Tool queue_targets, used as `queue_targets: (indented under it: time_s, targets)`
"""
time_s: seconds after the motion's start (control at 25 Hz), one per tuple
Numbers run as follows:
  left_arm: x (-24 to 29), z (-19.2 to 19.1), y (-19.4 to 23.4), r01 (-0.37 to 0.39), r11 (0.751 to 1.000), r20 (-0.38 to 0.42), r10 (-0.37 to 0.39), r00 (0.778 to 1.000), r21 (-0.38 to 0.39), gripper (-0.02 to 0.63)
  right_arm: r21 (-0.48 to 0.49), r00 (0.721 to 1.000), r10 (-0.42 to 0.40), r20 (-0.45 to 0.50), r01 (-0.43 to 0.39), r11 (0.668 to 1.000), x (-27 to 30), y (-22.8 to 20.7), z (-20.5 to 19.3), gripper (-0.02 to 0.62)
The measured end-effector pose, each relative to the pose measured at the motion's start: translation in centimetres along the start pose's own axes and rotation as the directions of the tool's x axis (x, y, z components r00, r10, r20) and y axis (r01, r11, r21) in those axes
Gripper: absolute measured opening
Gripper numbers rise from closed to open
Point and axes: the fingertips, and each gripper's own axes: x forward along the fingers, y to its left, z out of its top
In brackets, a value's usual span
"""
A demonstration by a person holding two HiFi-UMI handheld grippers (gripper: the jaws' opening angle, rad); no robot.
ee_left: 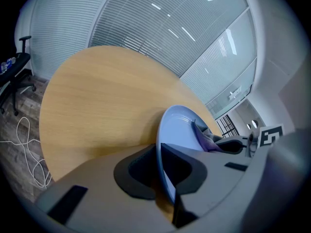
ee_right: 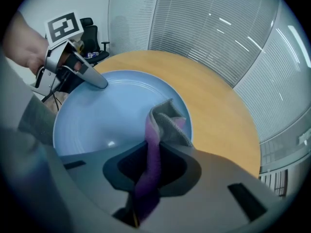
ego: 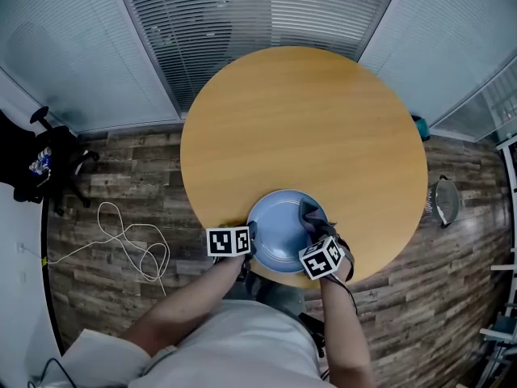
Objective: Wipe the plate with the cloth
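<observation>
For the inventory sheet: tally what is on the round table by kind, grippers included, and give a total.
Plate: 1, blue
Cloth: 1, purple and grey
Grippers: 2, left gripper shut on the plate's rim, right gripper shut on the cloth
Total: 4

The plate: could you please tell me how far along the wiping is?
Done: the left gripper clamps the plate by its rim; the right gripper is shut on the cloth. In hand: the cloth touches the plate's right side. Left: seemingly the other parts; how clean it is I cannot tell.
</observation>
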Motion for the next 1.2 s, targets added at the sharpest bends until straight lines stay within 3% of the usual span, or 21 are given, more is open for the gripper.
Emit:
queue_targets:
  time_s: [0.32,0.8,1.2]
  targets:
    - [0.1,0.0,-0.4,-0.003,1.0,0.003,0.003,1.0,0.005,0.034,-0.049,1.0,-0.001,-0.014,0.001,0.999,-0.1,0.1,-0.3,0.071]
    - [0.2,0.1,-0.1,0.015,0.999,-0.001,-0.015,1.0,-0.043,0.034,-0.217,0.991,0.132,-0.01,-0.131,0.967,-0.5,4.9,0.6,0.071]
    - [0.2,0.3,0.0,0.018,0.998,0.0,-0.018,1.0,-0.054,0.034,-0.226,0.962,0.272,0.013,-0.262,0.938,-1.0,8.5,1.9,0.071]
